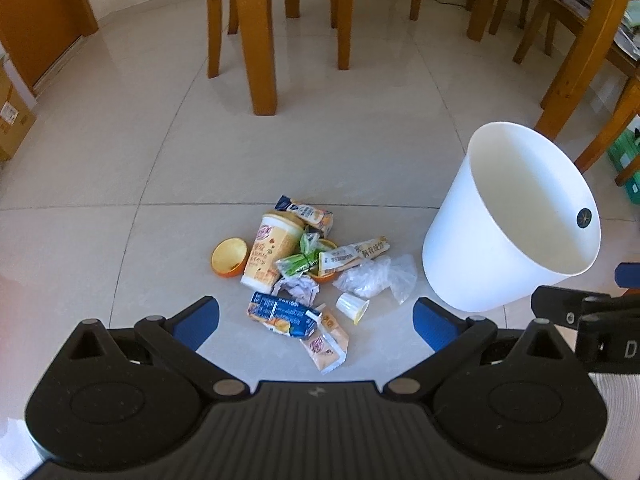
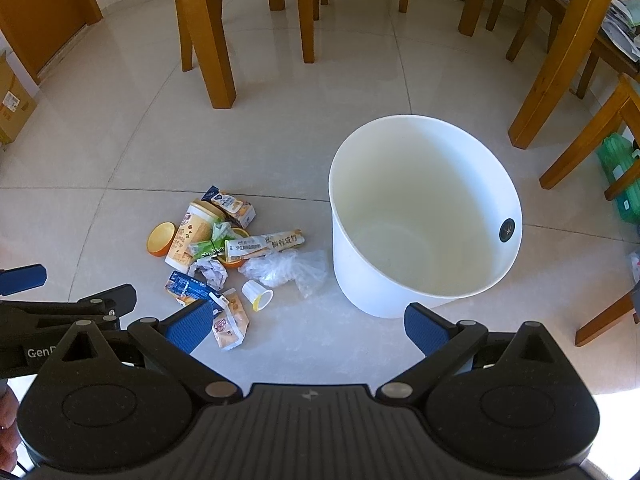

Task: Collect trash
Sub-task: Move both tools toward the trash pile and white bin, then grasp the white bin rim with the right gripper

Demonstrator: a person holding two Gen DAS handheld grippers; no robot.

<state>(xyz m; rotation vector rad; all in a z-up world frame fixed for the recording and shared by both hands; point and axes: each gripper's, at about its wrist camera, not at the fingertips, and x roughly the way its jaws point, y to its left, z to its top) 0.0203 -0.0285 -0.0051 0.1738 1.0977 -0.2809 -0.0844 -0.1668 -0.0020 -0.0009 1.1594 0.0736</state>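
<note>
1. I see the trash point(image 1: 304, 276) as one loose heap on the tiled floor point(image 1: 120, 184), just left of the bin point(image 1: 508, 220) and well short of the chair legs point(image 1: 260, 40).
2. Largest item: a tall paper cup point(image 1: 272, 252) on its side, printed cream and orange. An orange bowl point(image 1: 229, 257) lies tipped just to its left, yellow inside showing.
3. Around the cup: a blue and orange carton point(image 1: 280, 314) nearest my left gripper, a crumpled tissue point(image 1: 298, 287), a green wrapper point(image 1: 300, 260), a long printed wrapper point(image 1: 354, 255), a second snack pack point(image 1: 308, 211) at the far edge and a flat sachet point(image 1: 326, 346) nearest me.
4. A crumpled clear bag point(image 1: 378, 276) lies between the heap and the bin, close to the bin's base. A small white cup point(image 1: 352, 306) with a yellow rim lies on its side beside it.
5. The bin is white and round, standing upright, with a dark round mark inside near the rim. In the right wrist view its interior point(image 2: 420, 232) is bare; I see nothing in it.
6. Left gripper point(image 1: 316, 322): fingers spread wide, holding nothing, over the near edge of the heap.
7. Right gripper point(image 2: 308, 326): fingers spread wide, holding nothing, over bare floor before the bin.
</note>
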